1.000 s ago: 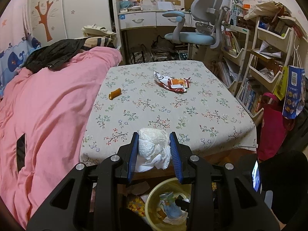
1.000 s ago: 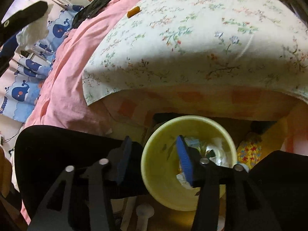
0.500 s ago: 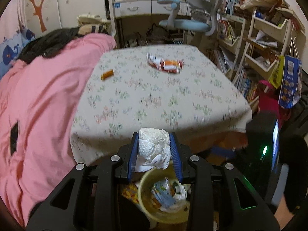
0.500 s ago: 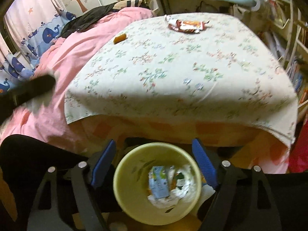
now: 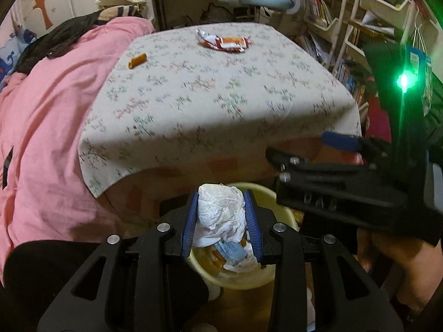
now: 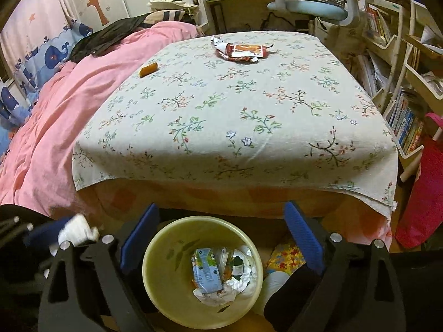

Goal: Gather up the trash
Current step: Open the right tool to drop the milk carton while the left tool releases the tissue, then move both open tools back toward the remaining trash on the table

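The left gripper (image 5: 221,218) pinches a crumpled white tissue wad (image 5: 220,213), light, soft and squashable, gripped across its middle. The right gripper (image 6: 221,238) is opening, empty, over the round yellow plastic bin (image 6: 155,276).

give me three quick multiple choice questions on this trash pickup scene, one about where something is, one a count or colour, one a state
1. Where does the orange snack piece lie?
A. on the floral tablecloth, near the edge beside the pink blanket
B. inside the bin
C. on the desk chair

2. How many loose trash items lie on the tablecloth?
A. one
B. two
C. four

3. What is the left gripper doing?
A. standing open and empty
B. clamped on a crumpled white tissue above the yellow bin
C. gripping the bin's rim

Answers:
1 A: it sits on the cloth by the blanket side.
2 B: only the snack piece and the red and white wrapper are on it.
3 B: both blue pads press the tissue, with the bin right below.
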A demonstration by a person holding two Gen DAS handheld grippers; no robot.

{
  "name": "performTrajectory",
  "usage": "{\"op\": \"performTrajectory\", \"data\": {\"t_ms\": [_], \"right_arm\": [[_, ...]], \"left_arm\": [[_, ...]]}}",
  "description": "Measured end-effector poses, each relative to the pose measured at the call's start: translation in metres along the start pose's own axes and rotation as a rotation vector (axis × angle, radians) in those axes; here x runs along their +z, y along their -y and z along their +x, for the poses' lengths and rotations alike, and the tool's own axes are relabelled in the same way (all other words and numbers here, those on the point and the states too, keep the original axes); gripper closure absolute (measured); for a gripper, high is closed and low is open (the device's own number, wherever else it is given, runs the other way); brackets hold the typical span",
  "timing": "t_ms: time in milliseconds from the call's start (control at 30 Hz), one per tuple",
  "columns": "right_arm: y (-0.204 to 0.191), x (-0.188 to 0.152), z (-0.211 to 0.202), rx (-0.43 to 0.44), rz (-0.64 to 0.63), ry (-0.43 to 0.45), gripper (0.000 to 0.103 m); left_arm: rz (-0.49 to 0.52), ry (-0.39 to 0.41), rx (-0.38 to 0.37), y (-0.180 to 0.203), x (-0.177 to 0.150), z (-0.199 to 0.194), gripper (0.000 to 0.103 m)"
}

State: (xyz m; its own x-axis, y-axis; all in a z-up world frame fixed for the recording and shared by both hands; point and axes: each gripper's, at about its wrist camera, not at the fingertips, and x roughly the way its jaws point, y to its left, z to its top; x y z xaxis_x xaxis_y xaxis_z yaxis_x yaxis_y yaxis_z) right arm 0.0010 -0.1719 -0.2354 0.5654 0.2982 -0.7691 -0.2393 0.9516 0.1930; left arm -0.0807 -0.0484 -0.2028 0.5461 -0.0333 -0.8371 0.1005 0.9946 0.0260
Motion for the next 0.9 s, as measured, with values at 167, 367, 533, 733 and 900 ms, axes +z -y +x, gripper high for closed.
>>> {"op": "performTrajectory", "data": {"t_ms": [167, 367, 533, 733, 900], "right_arm": [[0.0, 0.001, -0.001, 0.0, 0.0, 0.003, 0.014], [0.001, 0.001, -0.002, 0.001, 0.001, 0.003, 0.013], [0.002, 0.001, -0.001, 0.002, 0.001, 0.004, 0.013], [0.002, 0.002, -0.002, 0.003, 0.0, 0.008, 0.012], [0.0, 0.003, -0.003, 0.006, -0.005, 0.01, 0.012]], "left_arm": [[0.001, -0.019, 0.022, 0.002, -0.005, 0.002, 0.06], [-0.003, 0.002, 0.06, 0.0, -0.004, -0.003, 0.051], [-0.012, 0.023, 0.082, -0.002, -0.002, -0.008, 0.047], [-0.032, 0.071, 0.115, -0.006, 0.002, -0.017, 0.042], [-0.065, 0.129, 0.157, -0.014, 0.009, -0.029, 0.034]]}}
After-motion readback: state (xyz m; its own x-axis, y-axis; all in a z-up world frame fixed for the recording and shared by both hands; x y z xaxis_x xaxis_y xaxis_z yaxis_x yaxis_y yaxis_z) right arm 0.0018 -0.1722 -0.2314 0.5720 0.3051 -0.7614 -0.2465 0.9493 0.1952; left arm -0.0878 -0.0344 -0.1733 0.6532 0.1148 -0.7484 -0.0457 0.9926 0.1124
